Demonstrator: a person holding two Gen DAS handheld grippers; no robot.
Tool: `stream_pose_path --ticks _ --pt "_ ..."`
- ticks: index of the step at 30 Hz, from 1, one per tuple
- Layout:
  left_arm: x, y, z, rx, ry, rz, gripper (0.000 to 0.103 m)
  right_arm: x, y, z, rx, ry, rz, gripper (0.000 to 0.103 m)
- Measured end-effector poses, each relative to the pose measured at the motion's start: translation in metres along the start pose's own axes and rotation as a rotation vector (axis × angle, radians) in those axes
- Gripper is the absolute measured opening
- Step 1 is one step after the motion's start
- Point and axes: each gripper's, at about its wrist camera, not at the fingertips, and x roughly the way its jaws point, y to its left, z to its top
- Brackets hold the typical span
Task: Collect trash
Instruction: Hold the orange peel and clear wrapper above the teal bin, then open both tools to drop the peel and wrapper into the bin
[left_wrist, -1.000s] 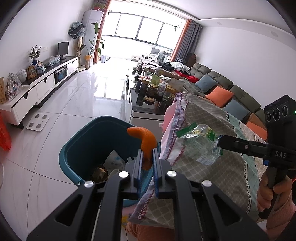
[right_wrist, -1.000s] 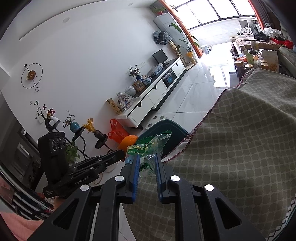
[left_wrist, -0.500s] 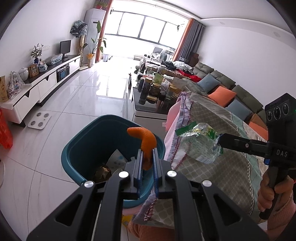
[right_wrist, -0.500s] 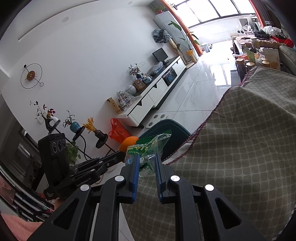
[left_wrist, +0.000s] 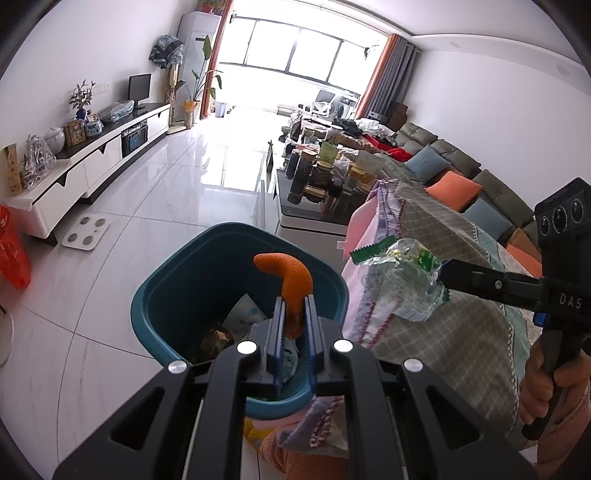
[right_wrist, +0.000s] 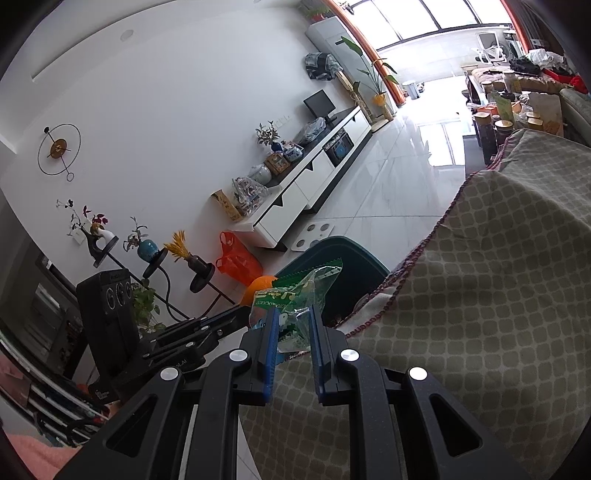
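The bin (left_wrist: 177, 295) is teal; above its rim, the peel (left_wrist: 291, 280) is orange; right of the bin, the wrapper (left_wrist: 402, 280) is clear with green print; beneath it the cloth (right_wrist: 498, 295) is olive-grey, patterned in pale rounded squares, maroon-edged.

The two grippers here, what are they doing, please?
A person is collecting trash with a gripper in each hand. The left gripper is shut on an orange peel and holds it above the open teal bin, which already has some trash inside. The right gripper is shut on a crumpled green wrapper and holds it over the patterned cloth, beside the bin. Nothing has been dropped yet.
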Motion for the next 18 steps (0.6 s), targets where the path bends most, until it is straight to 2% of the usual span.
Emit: stream_pose_path --ticks 18 --pt "0.018 0.009 -0.002 -0.027 0.037 0.024 0.011 0.031 0.007 0.01 -0.002 0.055 -0.035 0.017"
